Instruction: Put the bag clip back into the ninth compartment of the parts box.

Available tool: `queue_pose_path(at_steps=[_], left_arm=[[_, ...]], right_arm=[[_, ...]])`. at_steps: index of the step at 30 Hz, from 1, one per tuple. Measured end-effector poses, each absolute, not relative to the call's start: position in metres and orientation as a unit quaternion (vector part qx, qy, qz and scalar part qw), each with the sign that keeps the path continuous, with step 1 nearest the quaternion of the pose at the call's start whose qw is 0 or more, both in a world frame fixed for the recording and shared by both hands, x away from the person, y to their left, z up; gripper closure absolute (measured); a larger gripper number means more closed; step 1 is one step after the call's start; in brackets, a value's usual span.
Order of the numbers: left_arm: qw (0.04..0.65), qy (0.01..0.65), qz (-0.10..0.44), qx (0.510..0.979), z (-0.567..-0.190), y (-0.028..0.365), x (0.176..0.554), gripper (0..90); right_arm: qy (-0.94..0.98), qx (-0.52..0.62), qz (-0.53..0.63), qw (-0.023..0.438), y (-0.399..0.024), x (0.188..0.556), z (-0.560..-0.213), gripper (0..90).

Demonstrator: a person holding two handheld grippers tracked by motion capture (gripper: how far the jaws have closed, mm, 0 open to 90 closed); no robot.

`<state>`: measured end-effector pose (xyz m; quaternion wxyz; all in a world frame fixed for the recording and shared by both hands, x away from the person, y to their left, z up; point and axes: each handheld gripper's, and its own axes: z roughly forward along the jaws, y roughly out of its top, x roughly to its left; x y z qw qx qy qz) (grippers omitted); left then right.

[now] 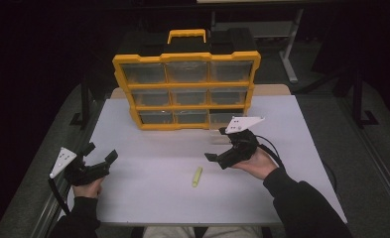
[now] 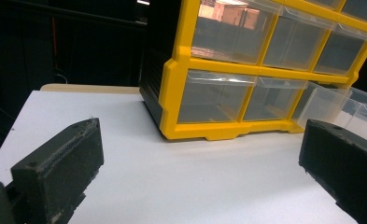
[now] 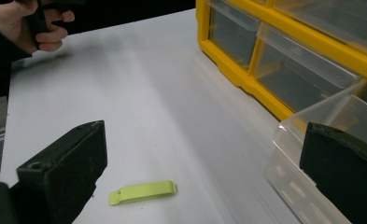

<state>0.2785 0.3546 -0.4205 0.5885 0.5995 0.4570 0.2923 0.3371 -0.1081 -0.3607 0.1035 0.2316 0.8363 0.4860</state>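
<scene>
My right claw [image 1: 221,145] is open, nothing in it, jaws spread wide in the right gripper view. Left claw [image 1: 102,154] is open too, empty, parked near the left counter [image 1: 148,198] edge.

Progress, as I judge it: the bottom-right drawer [image 1: 221,120] of the yellow organizer [image 1: 186,89] is already pulled out, clear plastic, looks empty. The green clip [image 1: 197,176] lies flat on the counter, ungrasped, in front of my right claw and between my 2 hands. So drawer open = done; left to do is pick the clip, drop it in the drawer, push the drawer shut. Roughly a third along.

Where things sit: in the right gripper view the clip [image 3: 143,192] is low between my jaws, nearer the left one; the drawer [image 3: 312,154] sits at the right jaw, close. In the left gripper view the organizer [image 2: 265,70] is ahead, drawer [image 2: 333,105] sticking out at right.

Room: wide bare counter around the clip, nothing crowding it. Clip is well in from the near edge. Watch the drawer's front rim just beside my right claw, easy to knock when swinging down. Other 8 drawers shut.
</scene>
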Motion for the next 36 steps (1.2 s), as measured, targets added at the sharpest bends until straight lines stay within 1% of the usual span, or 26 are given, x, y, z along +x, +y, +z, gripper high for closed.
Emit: queue_pose_path(at_steps=[9, 16, 17, 18, 20, 25, 31, 34, 36], left_arm=[[0.587, 0.457, 0.292, 0.601, -0.42, 0.355, 0.278, 0.0], [0.588, 0.456, 0.292, 0.601, -0.421, 0.356, 0.279, 0.0], [0.588, 0.456, 0.292, 0.601, -0.421, 0.356, 0.278, 0.0], [0.589, 0.456, 0.292, 0.6, -0.421, 0.356, 0.278, 0.0], [0.592, 0.457, 0.291, 0.596, -0.42, 0.355, 0.278, 0.0], [0.591, 0.456, 0.292, 0.598, -0.42, 0.355, 0.278, 0.0], [0.591, 0.456, 0.292, 0.598, -0.42, 0.355, 0.278, 0.0], [0.59, 0.457, 0.292, 0.598, -0.42, 0.355, 0.278, 0.0], [0.591, 0.456, 0.292, 0.597, -0.421, 0.355, 0.278, 0.0]], right_arm=[[0.856, 0.216, 0.464, 0.075, -0.087, 0.343, -0.367, 0.1], [0.872, 0.2, 0.441, 0.064, -0.076, 0.349, -0.374, 0.1], [0.875, 0.195, 0.439, 0.064, -0.074, 0.35, -0.375, 0.1], [0.881, 0.186, 0.433, 0.052, -0.069, 0.352, -0.377, 0.1], [0.885, 0.182, 0.425, 0.046, -0.066, 0.353, -0.379, 0.1], [0.894, 0.165, 0.414, 0.04, -0.061, 0.356, -0.383, 0.1], [0.909, 0.145, 0.39, 0.012, -0.053, 0.36, -0.391, 0.5], [0.917, 0.126, 0.378, 0.014, -0.048, 0.362, -0.396, 0.5], [0.921, 0.119, 0.372, 0.006, -0.044, 0.362, -0.399, 0.5]])
